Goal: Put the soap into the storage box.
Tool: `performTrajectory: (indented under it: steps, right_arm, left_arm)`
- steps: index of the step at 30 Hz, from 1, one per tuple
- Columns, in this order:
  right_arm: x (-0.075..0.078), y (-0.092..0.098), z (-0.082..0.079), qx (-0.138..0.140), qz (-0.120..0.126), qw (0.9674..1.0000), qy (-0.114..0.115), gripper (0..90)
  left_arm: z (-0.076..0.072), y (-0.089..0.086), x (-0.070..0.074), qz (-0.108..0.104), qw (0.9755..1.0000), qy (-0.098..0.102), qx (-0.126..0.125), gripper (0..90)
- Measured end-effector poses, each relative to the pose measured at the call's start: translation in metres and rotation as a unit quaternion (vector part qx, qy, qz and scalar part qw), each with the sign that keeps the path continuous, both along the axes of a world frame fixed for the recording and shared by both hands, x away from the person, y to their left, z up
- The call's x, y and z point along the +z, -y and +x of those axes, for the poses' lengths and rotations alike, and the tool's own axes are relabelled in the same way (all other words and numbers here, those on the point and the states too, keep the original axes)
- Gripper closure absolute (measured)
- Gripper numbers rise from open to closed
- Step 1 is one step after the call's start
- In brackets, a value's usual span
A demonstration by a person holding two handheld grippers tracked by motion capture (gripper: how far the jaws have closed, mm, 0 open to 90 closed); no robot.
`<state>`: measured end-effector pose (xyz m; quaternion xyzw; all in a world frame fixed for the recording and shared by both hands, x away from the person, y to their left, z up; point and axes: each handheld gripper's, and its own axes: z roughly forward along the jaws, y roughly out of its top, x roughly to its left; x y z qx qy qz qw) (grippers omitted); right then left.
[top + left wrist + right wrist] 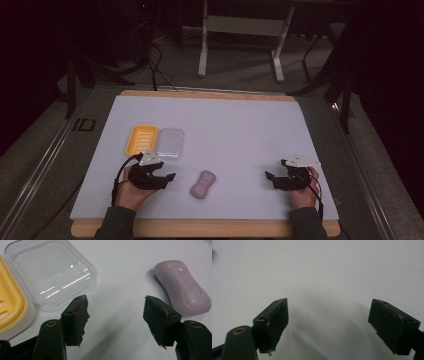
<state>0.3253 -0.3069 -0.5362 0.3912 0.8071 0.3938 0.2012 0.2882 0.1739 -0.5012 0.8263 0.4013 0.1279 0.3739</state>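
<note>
On the pale grey counter [240, 135] the left gripper [169, 178] rests at the near left, held in the person's left hand [131, 192], its jaws parted with bare counter between them and nothing gripped. In the left gripper view the same left gripper [115, 315] shows both black jaws standing well apart, their worn pads clear of everything: the left jaw's tip lies just short of the near rim of the clear, rounded-rectangular plastic soap-dish lid [53, 273], and the right jaw's tip sits just beside the near end of the lilac, waisted bar of soap [183, 287], without touching it as far as can be seen. From the high view the bar of soap [202, 184] lies flat on the counter to the right of the left gripper, near the front edge and roughly midway between the two hands. The clear lid [170, 143] lies just beyond the left gripper, and the yellow plastic soap dish with slotted base [141, 139] sits touching its left side. The right gripper [270, 177] rests at the near right in the person's right hand [304, 192], well apart from the soap. In the right gripper view the right gripper [328, 315] has its jaws spread wide over plain counter, released and touching nothing.
</note>
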Motion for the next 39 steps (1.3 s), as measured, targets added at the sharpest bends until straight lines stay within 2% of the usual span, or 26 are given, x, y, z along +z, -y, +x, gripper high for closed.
performTrajectory:
  steps: [8,12,23,39]
  right_arm:
    - [0.001,0.002,-0.003,-0.005,0.011,0.9998,0.014,16.0]
    - [0.001,0.004,-0.004,-0.01,0.02,0.9996,0.016,16.0]
    - [0.001,0.005,-0.004,-0.004,0.027,0.9994,0.02,16.5]
    - [0.001,0.005,-0.005,-0.008,0.027,0.9994,0.022,16.5]
  left_arm:
    - [0.004,0.004,0.008,0.01,0.9999,-0.013,0.001,37.3]
    - [0.007,0.01,0.015,0.029,0.9994,-0.016,-0.004,37.8]
    - [0.016,0.026,0.025,0.05,0.9984,-0.023,-0.012,37.7]
    - [0.021,0.042,0.033,0.053,0.9978,-0.032,-0.021,37.5]
